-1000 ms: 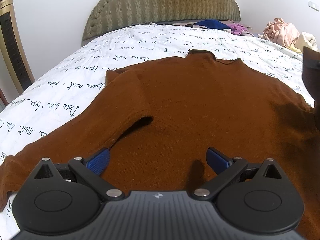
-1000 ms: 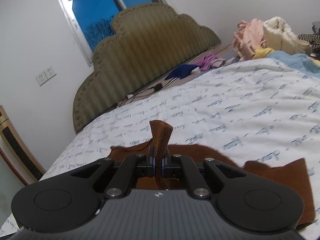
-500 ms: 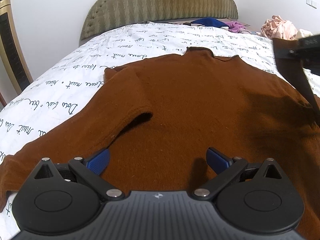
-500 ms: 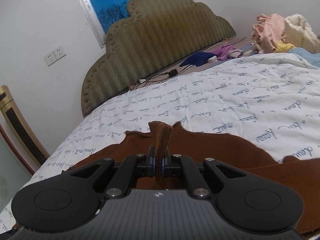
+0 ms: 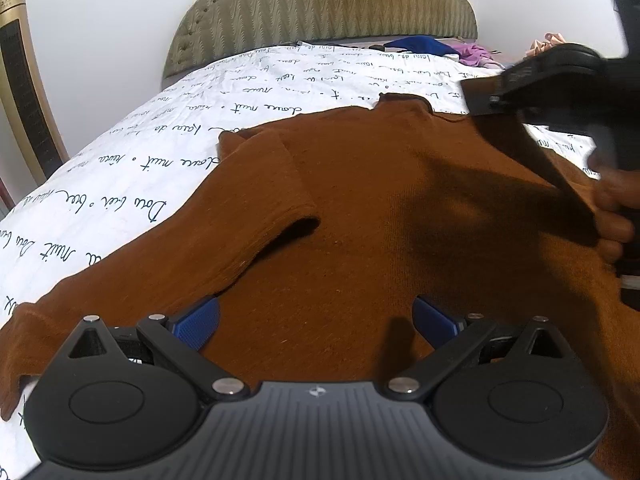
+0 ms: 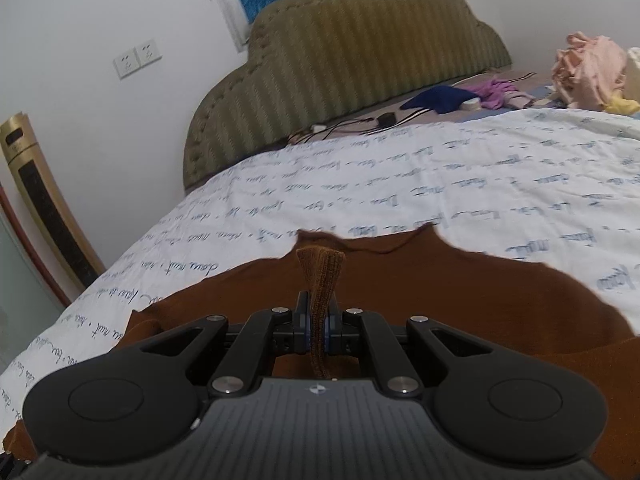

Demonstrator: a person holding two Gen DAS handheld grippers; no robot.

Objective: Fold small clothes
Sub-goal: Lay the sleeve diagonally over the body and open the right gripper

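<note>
Sweater [image 5: 360, 208]: a brown knit, spread flat on the bed [image 5: 224, 120] just ahead of and under the left gripper [image 5: 316, 320], collar at the far end toward the headboard [image 5: 320, 0]. One sleeve lies folded across the chest, ahead and to the left of that gripper's blue pads [image 5: 198, 318], which stand wide apart over the fabric with nothing between them.

The right gripper [image 6: 318, 326] has its jaws pressed together on a ribbed strip of the knit, probably a cuff [image 6: 320, 280], which stands up between the pads. In the left wrist view the same tool shows at the right edge over the sweater's far shoulder, a hand [image 5: 616, 208] behind it.

The knit looks soft, light and limp. It will likely drape and sag from any single pinch point, and a thin pinch may stretch it or slip. The ribbed cuff and hem are thicker and should hold best between the pads. The left gripper's best hold is judged to be the near hem or side seam just ahead of it. A sleeve carried across will probably trail, so laying it down smoothly matters more than force.
</note>
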